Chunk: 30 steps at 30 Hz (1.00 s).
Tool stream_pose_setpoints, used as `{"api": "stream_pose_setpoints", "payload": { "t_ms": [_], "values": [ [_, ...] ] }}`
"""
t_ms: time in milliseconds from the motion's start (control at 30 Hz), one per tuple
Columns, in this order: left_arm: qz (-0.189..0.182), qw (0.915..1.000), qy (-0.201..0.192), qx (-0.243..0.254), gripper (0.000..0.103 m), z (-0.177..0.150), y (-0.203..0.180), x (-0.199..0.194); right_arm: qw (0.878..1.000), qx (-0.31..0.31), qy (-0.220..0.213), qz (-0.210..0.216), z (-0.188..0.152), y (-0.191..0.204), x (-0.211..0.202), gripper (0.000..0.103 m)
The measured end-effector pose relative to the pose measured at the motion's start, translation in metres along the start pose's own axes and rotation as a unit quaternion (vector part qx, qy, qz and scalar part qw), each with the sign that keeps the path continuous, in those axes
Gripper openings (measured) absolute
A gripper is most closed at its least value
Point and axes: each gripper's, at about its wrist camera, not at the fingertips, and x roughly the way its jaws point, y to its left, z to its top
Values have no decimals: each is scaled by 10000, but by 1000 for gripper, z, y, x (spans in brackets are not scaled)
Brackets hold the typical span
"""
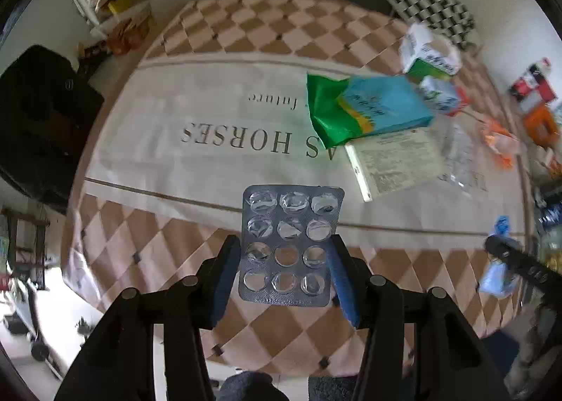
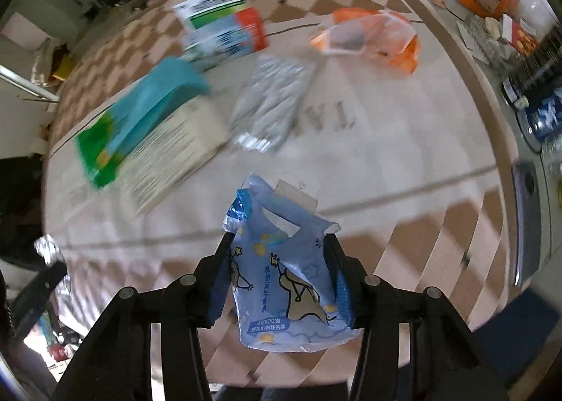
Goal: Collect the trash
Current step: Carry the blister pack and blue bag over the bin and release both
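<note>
Trash is spread over the counter, which is covered by a cloth of brown and pink checks with a pale printed band across its middle. An emptied silver blister pack is clamped between the blue-padded fingers of the left gripper; the fingers are part closed, pressed against the pack's two long edges, and the pack is held clear above the checked strip along the counter's near edge. A crumpled blue tissue wrapper printed with cartoon figures is gripped in the same way by the right gripper, its fingers part closed on the wrapper's sides, and the wrapper is likewise carried above the near edge of the counter. In the left wrist view the right gripper and its blue wrapper are seen low at the counter's right edge. Further trash is left on the pale band toward the counter's right side: a green and blue packet lying on a printed leaflet, a white and green carton behind it toward the far right corner, a clear crinkled wrapper beside the leaflet, and an orange plastic bag near the right edge. The right wrist view is blurred, so the print on these items cannot be read.
</note>
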Motion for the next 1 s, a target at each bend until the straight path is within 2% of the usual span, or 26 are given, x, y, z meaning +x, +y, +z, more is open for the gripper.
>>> {"api": "stream_pose_setpoints", "payload": {
  "t_ms": [133,267,400,467,533,667,767,833,900,1000],
  "values": [
    [-277,9991,-234,222,48,-27,21,-28,9996,110,-187,154,-67,22,-28,51],
    [-568,9974,-194,391,48,-64,39,-38,9988,381,-235,185,-150,39,-53,51],
    [-883,9951,218,395,48,-121,62,-33,9977,652,47,205,-222,47,-50,51],
    [-1019,9928,491,389,48,-145,67,-23,9967,725,312,181,-263,49,-35,51],
    [-1054,9910,738,368,48,-171,73,-8,9953,784,541,152,-289,47,-13,51],
    [-1027,9845,1413,128,48,-220,86,75,9887,986,1124,121,-340,37,60,51],
    [-1133,9761,1851,-136,48,-242,93,147,9822,1147,1483,130,-367,25,139,51],
    [-1267,9667,2205,-280,48,-256,94,204,9788,1258,1609,124,-375,16,183,52],
    [-1471,9534,2609,-355,48,-274,93,264,9759,1333,1726,78,-382,8,232,51],
    [-1332,9433,3022,-346,49,-295,90,336,9721,1414,1871,106,-391,-3,300,52]
  ]
}}
